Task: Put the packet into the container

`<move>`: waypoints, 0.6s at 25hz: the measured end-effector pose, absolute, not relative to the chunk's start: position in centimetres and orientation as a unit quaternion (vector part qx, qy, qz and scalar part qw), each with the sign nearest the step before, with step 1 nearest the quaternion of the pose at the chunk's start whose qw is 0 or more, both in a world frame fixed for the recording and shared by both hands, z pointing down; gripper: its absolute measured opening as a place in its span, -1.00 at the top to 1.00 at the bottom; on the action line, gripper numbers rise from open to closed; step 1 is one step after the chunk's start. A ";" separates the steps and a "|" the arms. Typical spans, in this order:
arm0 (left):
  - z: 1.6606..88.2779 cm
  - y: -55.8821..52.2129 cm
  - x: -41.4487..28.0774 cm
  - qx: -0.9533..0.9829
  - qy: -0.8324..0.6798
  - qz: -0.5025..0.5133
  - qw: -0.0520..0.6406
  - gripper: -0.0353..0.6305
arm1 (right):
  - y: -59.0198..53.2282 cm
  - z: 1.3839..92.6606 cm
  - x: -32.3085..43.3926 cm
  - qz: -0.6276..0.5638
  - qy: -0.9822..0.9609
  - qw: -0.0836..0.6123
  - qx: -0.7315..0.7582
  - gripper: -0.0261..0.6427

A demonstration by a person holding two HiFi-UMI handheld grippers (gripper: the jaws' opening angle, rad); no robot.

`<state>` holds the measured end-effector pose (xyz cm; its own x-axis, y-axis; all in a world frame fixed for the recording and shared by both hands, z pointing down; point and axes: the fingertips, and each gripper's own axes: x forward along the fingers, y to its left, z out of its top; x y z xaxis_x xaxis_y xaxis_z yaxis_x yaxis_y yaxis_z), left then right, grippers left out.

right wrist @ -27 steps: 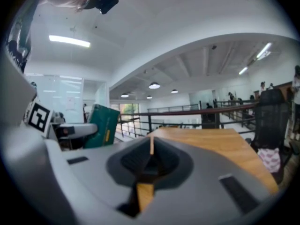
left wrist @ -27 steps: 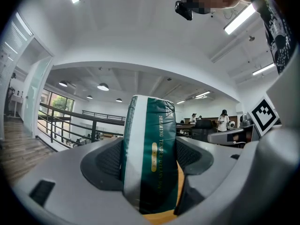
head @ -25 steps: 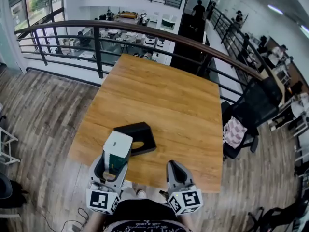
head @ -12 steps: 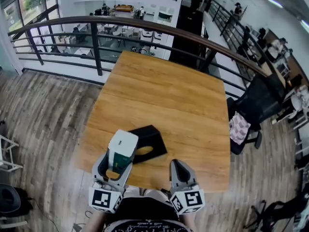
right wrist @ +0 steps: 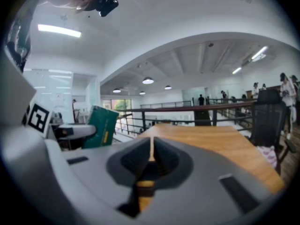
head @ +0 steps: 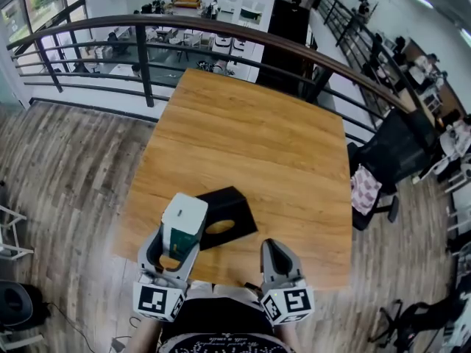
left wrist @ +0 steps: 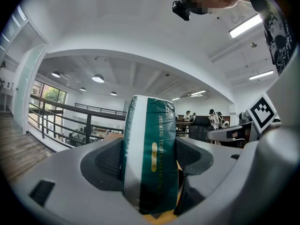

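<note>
My left gripper (head: 174, 237) is shut on a green and white packet (head: 181, 225), which stands upright between the jaws (left wrist: 151, 158) at the table's near edge. A black container (head: 223, 212) with an oval opening lies on the wooden table (head: 257, 153) just right of the packet. My right gripper (head: 274, 254) is shut with nothing in it, at the near edge right of the container. In the right gripper view the jaws (right wrist: 151, 156) are pressed together, and the packet (right wrist: 100, 126) shows at the left.
A metal railing (head: 221, 31) runs behind the table's far edge. A black office chair (head: 397, 160) with a checked cloth (head: 362, 195) stands at the table's right side. Wooden floor (head: 66, 168) lies to the left.
The packet in my left gripper has stayed near the container's left side. The view has shifted slightly, and both grippers keep their places.
</note>
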<state>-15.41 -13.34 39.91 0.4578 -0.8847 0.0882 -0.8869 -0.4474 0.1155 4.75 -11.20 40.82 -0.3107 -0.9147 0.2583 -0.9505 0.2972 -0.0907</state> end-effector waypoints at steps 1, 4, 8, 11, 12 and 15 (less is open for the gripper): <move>39.9 -13.4 -15.3 0.850 -0.521 0.007 0.072 -0.18 | -11.3 40.8 4.8 0.113 -0.802 0.079 0.581 0.80; 40.1 -13.9 -15.1 0.846 -0.527 0.004 0.079 -0.18 | -11.8 41.0 5.1 0.114 -0.805 0.082 0.577 0.80; 40.3 -14.4 -14.8 0.840 -0.536 0.003 0.080 -0.18 | -12.4 41.1 5.7 0.114 -0.809 0.084 0.571 0.80; 40.1 -14.8 -14.1 0.837 -0.542 0.004 0.081 -0.18 | -13.0 40.8 6.6 0.112 -0.811 0.084 0.567 0.80; 39.9 -15.0 -13.8 0.835 -0.544 0.004 0.081 -0.18 | -13.3 40.7 7.0 0.111 -0.812 0.084 0.567 0.80; 39.5 -15.4 -12.9 0.833 -0.548 0.003 0.077 -0.18 | -13.9 40.4 8.1 0.108 -0.815 0.083 0.564 0.80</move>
<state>-12.92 -15.44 39.50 0.3989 -0.9127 0.0892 -0.9135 -0.3871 0.1250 8.09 -13.93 40.38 -0.3505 -0.9004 0.2577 -0.9365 0.3408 -0.0830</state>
